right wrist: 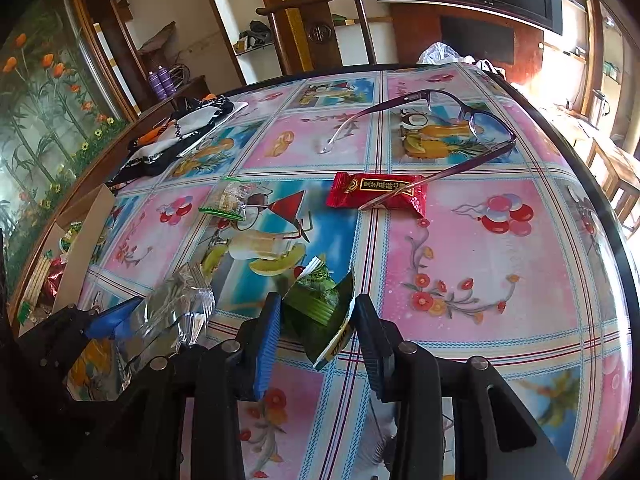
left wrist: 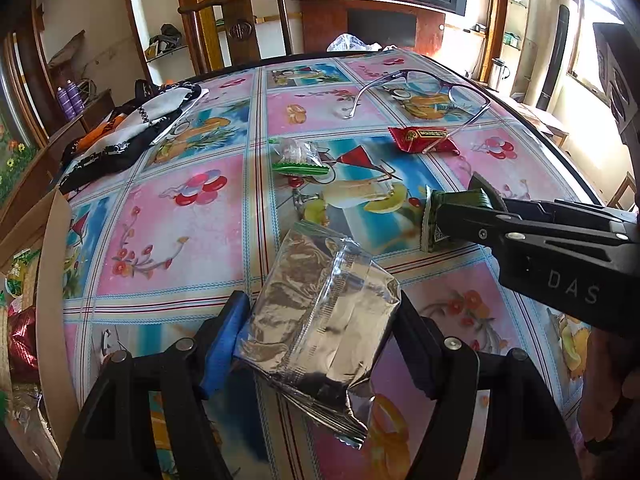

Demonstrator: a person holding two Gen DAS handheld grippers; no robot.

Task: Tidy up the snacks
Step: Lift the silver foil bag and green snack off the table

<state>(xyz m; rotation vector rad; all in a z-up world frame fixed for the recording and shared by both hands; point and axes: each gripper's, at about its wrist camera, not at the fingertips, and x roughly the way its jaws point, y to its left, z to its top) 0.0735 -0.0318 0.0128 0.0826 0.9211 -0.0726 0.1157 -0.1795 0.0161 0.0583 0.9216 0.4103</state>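
Note:
My left gripper (left wrist: 320,332) is shut on a silver foil snack packet (left wrist: 320,320), held just above the table; the packet also shows in the right wrist view (right wrist: 172,312). My right gripper (right wrist: 316,320) is shut on a green snack packet (right wrist: 320,304), seen from the left wrist view too (left wrist: 434,220). On the table lie a red snack packet (right wrist: 376,194), also in the left wrist view (left wrist: 422,138), and a clear packet with a green edge (right wrist: 226,202), also in the left wrist view (left wrist: 298,158).
A cardboard box (right wrist: 86,240) with several snacks stands at the table's left edge, also in the left wrist view (left wrist: 52,280). Purple glasses (right wrist: 452,120) rest over the red packet. A black-and-white cloth (left wrist: 128,128) lies far left. A wooden chair (left wrist: 240,20) stands behind the table.

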